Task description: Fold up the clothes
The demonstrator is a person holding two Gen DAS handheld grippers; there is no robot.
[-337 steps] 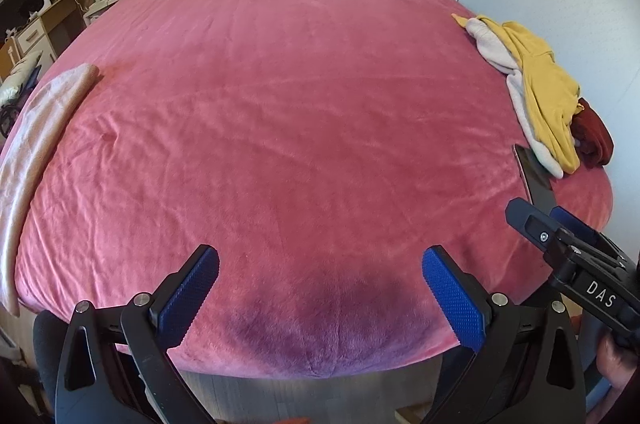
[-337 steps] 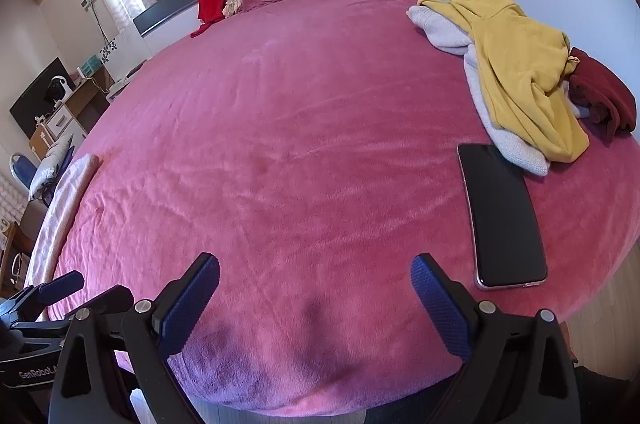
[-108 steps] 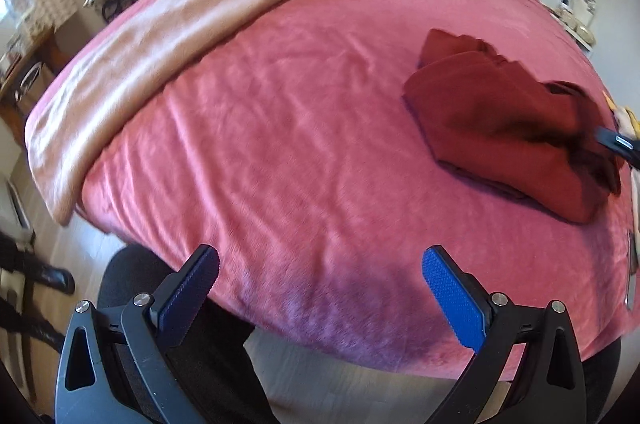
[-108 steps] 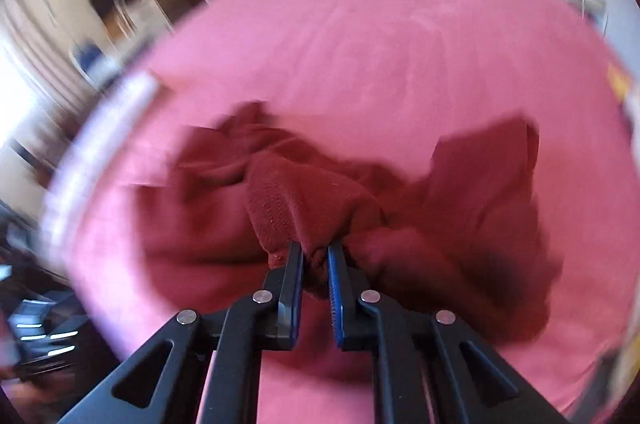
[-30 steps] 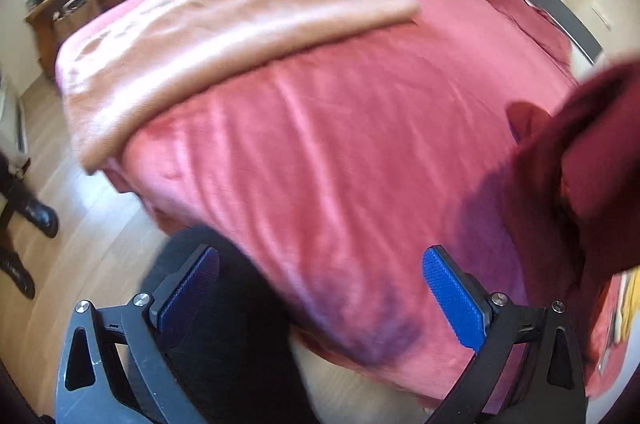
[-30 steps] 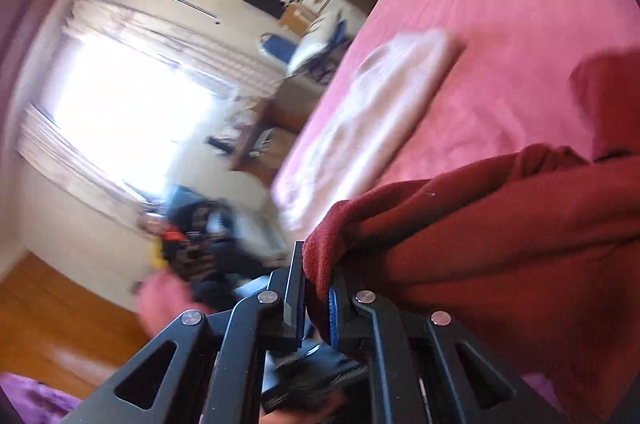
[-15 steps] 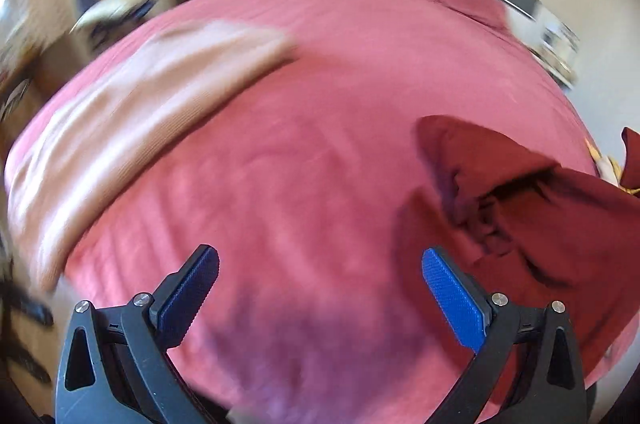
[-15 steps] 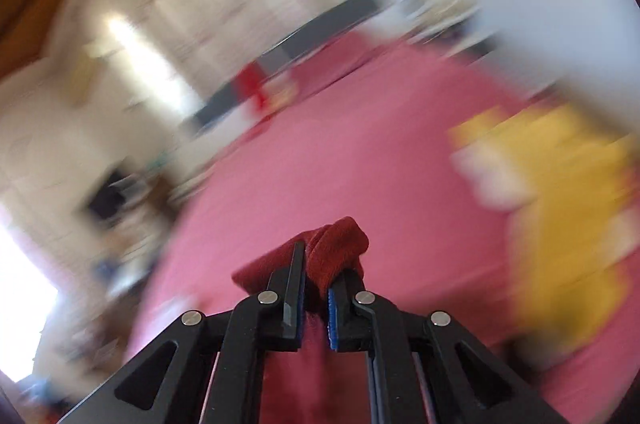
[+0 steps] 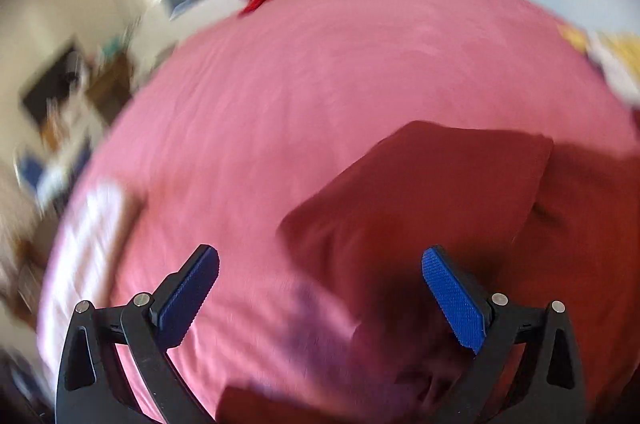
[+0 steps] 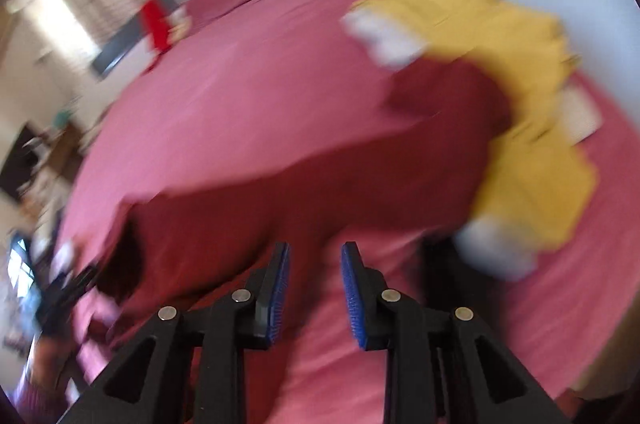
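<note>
Dark red knit, the garment (image 10: 304, 195) lies spread on the pink bed (image 10: 240, 95), its far end touching the yellow pile (image 10: 532, 111). Your right gripper (image 10: 314, 288) is opening, with nothing between the pads, only bedspread beyond them. Your left gripper (image 9: 320, 296) hangs wide and empty at the garment's near left corner. Before any fold, you should probably flatten it: take two corners, draw it clear of the yellow pile, and smooth out the hump nearest your left gripper.
</note>
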